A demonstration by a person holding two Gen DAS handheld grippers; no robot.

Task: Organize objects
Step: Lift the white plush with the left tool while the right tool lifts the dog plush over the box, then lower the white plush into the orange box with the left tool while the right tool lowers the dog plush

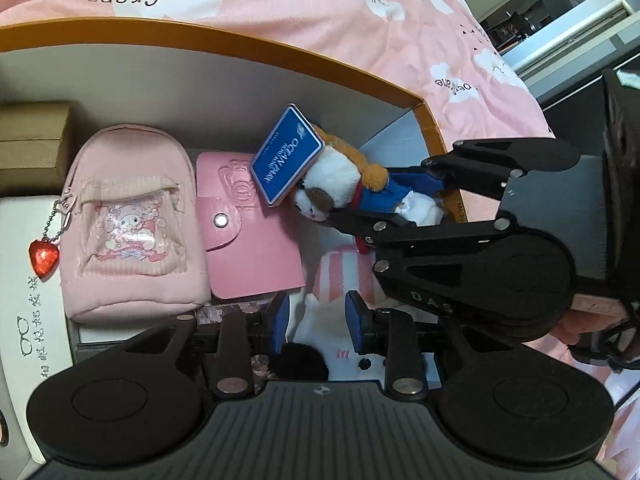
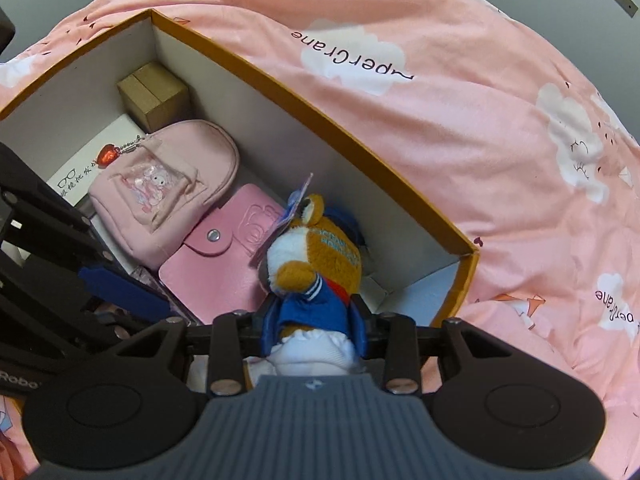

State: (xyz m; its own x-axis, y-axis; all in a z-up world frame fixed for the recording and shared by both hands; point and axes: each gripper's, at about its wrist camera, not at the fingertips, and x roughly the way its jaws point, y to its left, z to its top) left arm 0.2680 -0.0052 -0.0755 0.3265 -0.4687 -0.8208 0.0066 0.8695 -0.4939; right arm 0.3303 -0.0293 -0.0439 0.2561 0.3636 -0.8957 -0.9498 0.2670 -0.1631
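The right gripper [image 2: 316, 320] clamps the plush toy [image 2: 312, 264] by its body, head pointing into the box [image 2: 280, 80]; the left gripper [image 1: 318, 320] pinches a white plush [image 1: 320, 320].

A bed covered by a pink quilt [image 2: 460, 128] printed with white clouds is carrying everything. An open box [image 2: 352, 148] with an orange rim and white inner walls is lying directly on the quilt, its far corner pressing into the fabric.
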